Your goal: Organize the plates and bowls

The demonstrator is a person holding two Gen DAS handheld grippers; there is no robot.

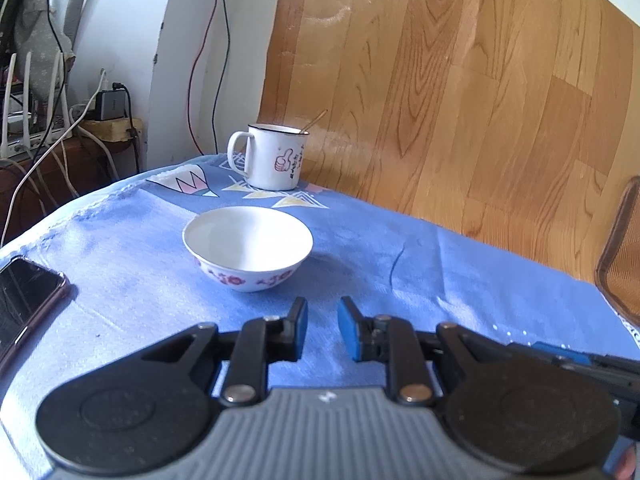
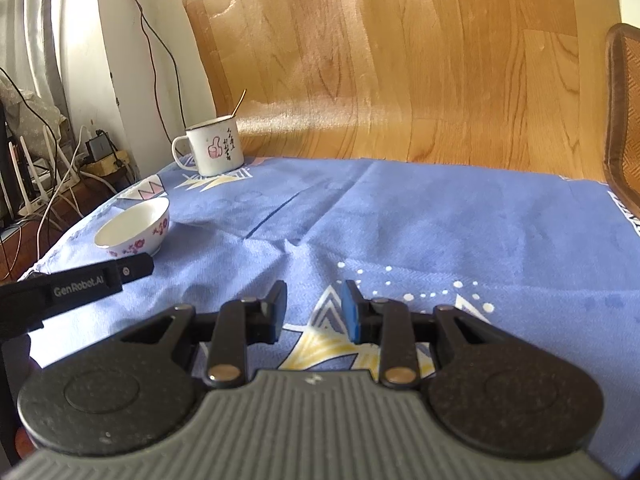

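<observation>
A white bowl (image 1: 248, 240) with red flowers on its outside stands upright on the blue tablecloth (image 1: 440, 272). It lies just ahead of my left gripper (image 1: 323, 308), a little to the left, and nothing is in it. The left gripper's blue pads stand a narrow gap apart, open, with only cloth showing between them. In the right wrist view the bowl (image 2: 134, 224) sits at the left, with a left finger (image 2: 132, 270) close in front of it. My right gripper (image 2: 314, 292) hovers over the cloth's patterned part, open and holding nothing.
A white enamel mug (image 1: 276, 156) with a spoon in it stands near the table's far edge, behind the bowl. A dark phone (image 1: 24, 300) lies at the left edge. A woven chair back (image 2: 624, 120) rises at the right. Cables and a router crowd the left.
</observation>
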